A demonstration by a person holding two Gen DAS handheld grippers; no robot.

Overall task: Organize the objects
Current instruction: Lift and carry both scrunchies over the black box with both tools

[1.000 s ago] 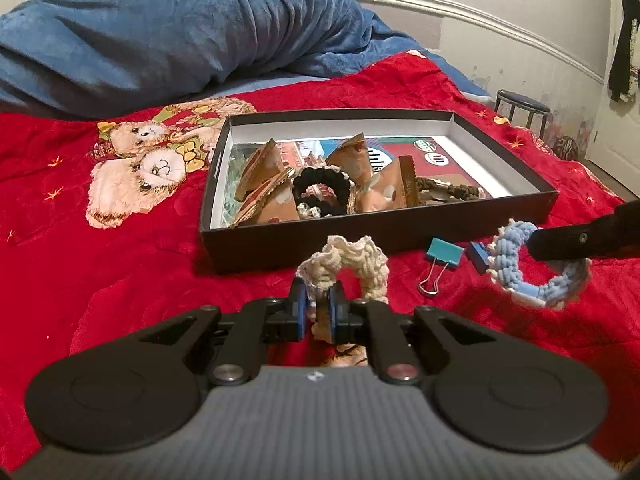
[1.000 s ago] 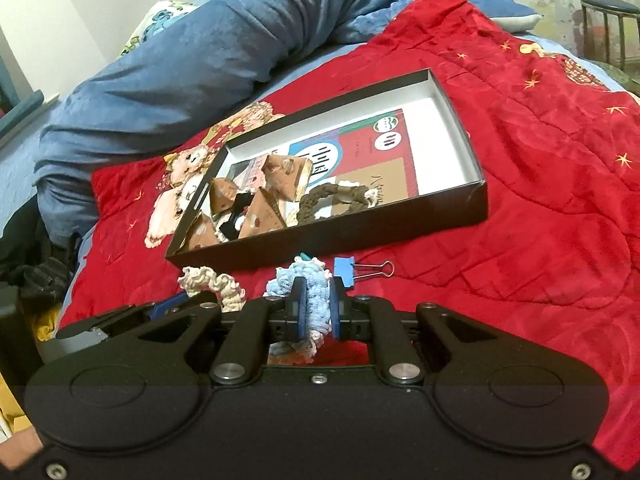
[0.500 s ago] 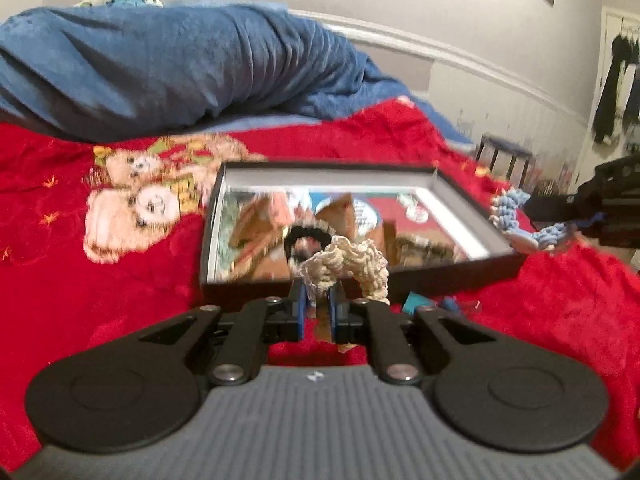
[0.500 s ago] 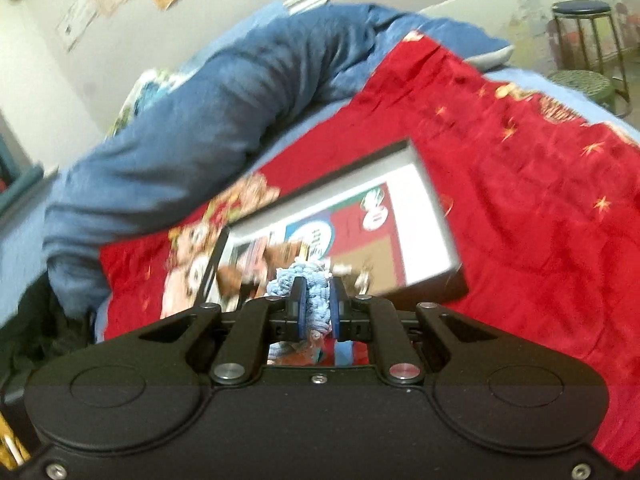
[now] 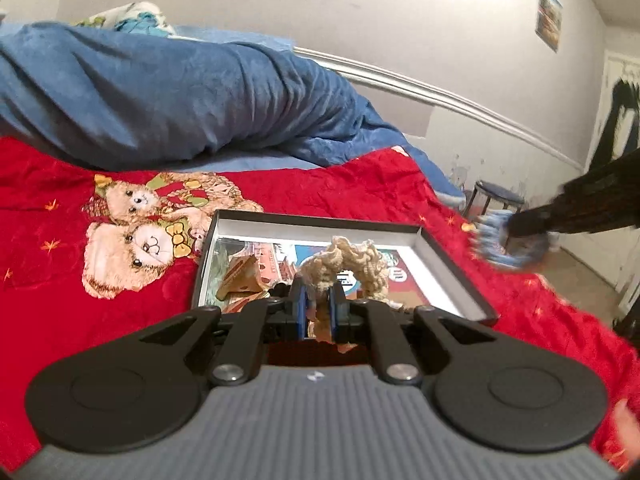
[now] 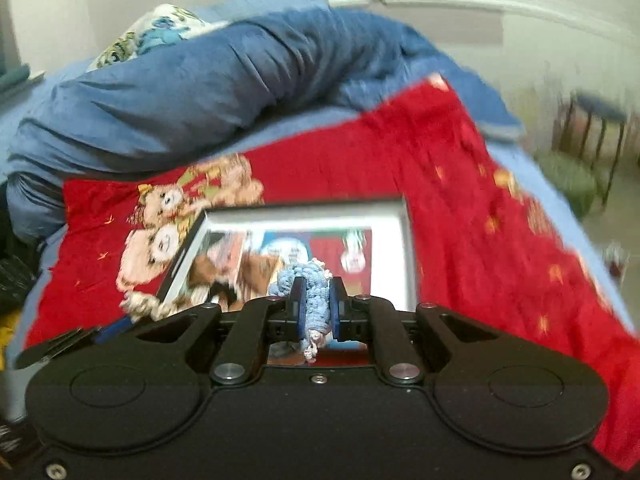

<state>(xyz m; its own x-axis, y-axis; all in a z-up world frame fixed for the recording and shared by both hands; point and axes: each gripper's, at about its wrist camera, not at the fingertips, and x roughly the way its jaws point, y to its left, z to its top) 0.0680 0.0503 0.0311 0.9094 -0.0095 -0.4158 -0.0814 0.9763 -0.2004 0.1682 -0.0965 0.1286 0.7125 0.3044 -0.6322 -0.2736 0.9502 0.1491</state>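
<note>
My left gripper (image 5: 317, 312) is shut on a cream crocheted scrunchie (image 5: 348, 266) and holds it raised in front of the open black box (image 5: 452, 264) on the red blanket. My right gripper (image 6: 317, 314) is shut on a light blue crocheted scrunchie (image 6: 298, 282), also raised before the box (image 6: 390, 248). In the left wrist view the blue scrunchie (image 5: 500, 242) hangs blurred at the right, above the blanket. Brown cardboard pieces (image 5: 240, 276) lie in the box's left part.
A red blanket (image 5: 360, 184) with a teddy bear print (image 5: 140, 236) covers the bed. A rolled blue duvet (image 5: 160, 96) lies behind the box. A stool (image 5: 498, 200) stands beyond the bed's right edge. The left gripper's tip (image 6: 72, 342) shows low left in the right wrist view.
Both grippers have risen from the blanket with their scrunchies and now sit higher, nearer over the box. The binder clips have dropped out of view.
</note>
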